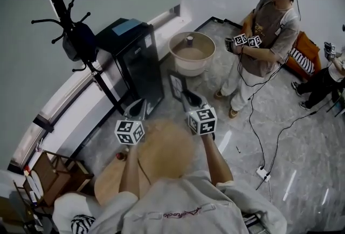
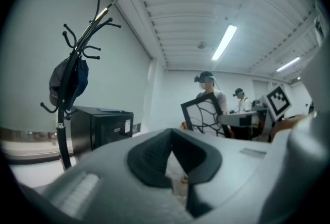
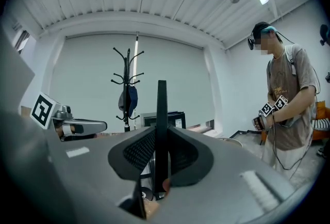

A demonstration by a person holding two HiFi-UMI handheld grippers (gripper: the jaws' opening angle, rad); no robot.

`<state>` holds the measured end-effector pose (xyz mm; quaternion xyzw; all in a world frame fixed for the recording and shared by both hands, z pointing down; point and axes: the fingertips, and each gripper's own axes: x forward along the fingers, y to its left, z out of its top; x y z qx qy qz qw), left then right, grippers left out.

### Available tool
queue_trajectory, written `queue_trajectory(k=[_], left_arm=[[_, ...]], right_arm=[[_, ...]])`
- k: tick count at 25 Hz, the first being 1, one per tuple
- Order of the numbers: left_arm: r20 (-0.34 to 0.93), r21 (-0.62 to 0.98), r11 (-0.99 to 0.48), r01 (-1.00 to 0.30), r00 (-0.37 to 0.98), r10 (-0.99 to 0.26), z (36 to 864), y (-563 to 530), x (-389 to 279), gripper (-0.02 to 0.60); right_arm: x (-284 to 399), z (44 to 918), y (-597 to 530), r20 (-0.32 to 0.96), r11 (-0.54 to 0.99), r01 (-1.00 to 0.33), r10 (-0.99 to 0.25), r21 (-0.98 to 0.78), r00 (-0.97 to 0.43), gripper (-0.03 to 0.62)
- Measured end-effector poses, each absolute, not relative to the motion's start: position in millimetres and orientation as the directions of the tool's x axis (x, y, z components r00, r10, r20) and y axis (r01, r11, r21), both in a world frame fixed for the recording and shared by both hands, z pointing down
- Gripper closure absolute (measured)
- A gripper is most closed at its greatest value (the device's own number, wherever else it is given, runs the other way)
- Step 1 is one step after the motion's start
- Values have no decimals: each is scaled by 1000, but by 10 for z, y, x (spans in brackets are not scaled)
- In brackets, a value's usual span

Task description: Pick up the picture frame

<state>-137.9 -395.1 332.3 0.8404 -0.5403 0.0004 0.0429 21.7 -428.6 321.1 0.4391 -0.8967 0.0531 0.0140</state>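
The picture frame (image 1: 177, 85) is black, with a white picture crossed by dark lines. It hangs in the air ahead of me, above the floor. My right gripper (image 1: 190, 99) is shut on its lower edge. In the right gripper view the frame (image 3: 162, 104) stands edge-on and upright, with the pads of the right gripper (image 3: 161, 138) pressed on either side. The left gripper view shows the frame (image 2: 203, 112) tilted, to the right. My left gripper (image 1: 137, 110) is level with the right one and to the left of the frame. The left gripper (image 2: 172, 138) has its tips together and holds nothing.
A black coat stand (image 1: 70, 22) with a dark bag stands at the left, beside a black cabinet (image 1: 135, 60). Beyond the frame is a round basin (image 1: 191, 52). Another person (image 1: 267, 39) stands to the right. A cable and power strip (image 1: 263, 172) lie on the floor. A round wooden table (image 1: 110, 179) is below my left arm.
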Motion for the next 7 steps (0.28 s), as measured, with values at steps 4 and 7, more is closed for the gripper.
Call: queue_trajectory(k=[4,7], left_arm=[[48,57,-414,-909,416,-908,3305,-3914,-1340,581],[46,50,-418,-907,420,-906,3300,-3905,-1328,581]], right_arm=[[269,3220,-4222,69,605,-792,-789,-81,-610,519],[293,3227,-4200,65,602,-795,-792,-79,-606,519]])
